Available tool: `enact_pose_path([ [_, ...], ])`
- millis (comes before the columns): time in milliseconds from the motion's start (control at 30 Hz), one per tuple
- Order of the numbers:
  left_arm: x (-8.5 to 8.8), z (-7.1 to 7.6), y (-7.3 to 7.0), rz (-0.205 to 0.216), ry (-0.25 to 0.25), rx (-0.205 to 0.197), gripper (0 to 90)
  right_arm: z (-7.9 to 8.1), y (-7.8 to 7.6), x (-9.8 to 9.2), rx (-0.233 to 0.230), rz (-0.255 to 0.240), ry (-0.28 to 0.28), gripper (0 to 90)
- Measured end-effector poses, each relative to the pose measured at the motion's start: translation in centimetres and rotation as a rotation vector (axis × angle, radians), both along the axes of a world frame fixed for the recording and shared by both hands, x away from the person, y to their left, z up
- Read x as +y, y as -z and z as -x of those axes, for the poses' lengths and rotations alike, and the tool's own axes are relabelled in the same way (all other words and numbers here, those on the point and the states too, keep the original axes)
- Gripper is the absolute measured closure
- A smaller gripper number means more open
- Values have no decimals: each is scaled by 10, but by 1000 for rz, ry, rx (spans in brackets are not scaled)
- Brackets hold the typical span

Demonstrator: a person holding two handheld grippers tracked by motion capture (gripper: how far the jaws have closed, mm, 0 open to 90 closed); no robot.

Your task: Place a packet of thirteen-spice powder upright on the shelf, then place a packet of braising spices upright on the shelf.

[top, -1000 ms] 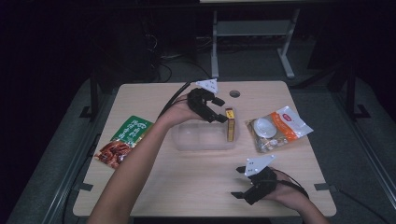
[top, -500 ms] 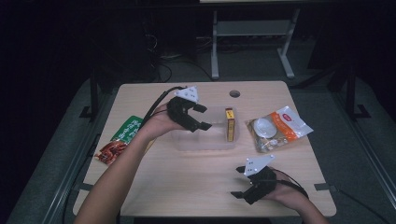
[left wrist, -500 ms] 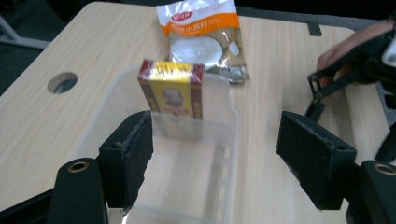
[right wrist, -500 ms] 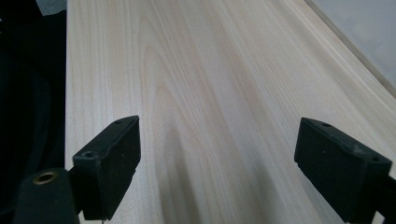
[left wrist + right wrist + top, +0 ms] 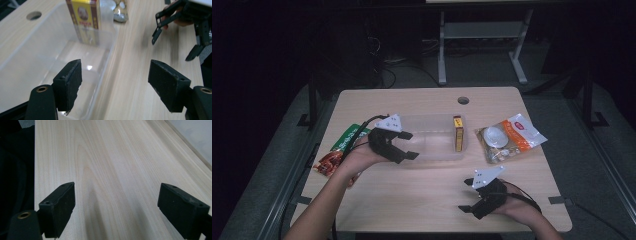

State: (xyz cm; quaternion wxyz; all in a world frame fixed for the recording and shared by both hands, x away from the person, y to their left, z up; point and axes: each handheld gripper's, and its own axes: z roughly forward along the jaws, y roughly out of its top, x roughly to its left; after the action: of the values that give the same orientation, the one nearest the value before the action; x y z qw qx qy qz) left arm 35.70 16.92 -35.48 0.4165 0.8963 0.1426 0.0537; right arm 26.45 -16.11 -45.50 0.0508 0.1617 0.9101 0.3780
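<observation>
Leftward goes the left gripper [image 5: 404,145]: a second ago it hung over the yellow box at the bin's right end, and now it sits at the bin's left end, jaws wide apart with nothing between them. Over on the wooden surface [image 5: 422,200] at lower right of the high view, the right gripper [image 5: 472,206] has held its place, jaws likewise spread and empty, pointing toward lower left.

Biggest thing in play is the clear plastic bin [image 5: 432,145], lying long-ways left to right in the middle of the frame. Inside it, hard against the right-hand wall, stands the yellow box [image 5: 458,134], its long axis running up-frame. In the left gripper view that box [image 5: 86,18] sits straight ahead at top centre; it has red edging and a small portrait-like picture, lettering too blurred to read.

At centre left lies a green-and-red snack packet [image 5: 343,147], just beside the left hand and the likeliest next pick. Right of the bin rests an orange-and-white pouch [image 5: 511,137]; printing unreadable on both.
</observation>
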Motion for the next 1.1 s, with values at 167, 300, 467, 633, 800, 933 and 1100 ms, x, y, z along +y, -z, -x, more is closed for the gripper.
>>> enact_pose_path([
  [167, 12, 14, 18, 3, -36, 5, 266, 0, 0, 0, 12, -4, 11, 140],
  [300, 20, 26, 33, -22, -63, 7, 266, 0, 1, 0, 19, -4, 17, 140],
  [467, 34, 37, 45, -34, -118, 4, 263, -1, 1, 0, 14, -2, 18, 140],
  [633, 58, 45, 51, -11, -206, 1, 262, -2, 2, -1, 17, 1, 17, 140],
  [800, 92, 52, 58, -15, -318, -14, 263, -2, 2, -1, 19, 2, 20, 140],
  [933, 120, 50, 60, -15, -403, -15, 263, -2, 2, -1, 25, 1, 19, 140],
  [1100, 147, 43, 62, -30, -508, -35, 266, -4, 3, 0, 15, 8, 7, 140],
])
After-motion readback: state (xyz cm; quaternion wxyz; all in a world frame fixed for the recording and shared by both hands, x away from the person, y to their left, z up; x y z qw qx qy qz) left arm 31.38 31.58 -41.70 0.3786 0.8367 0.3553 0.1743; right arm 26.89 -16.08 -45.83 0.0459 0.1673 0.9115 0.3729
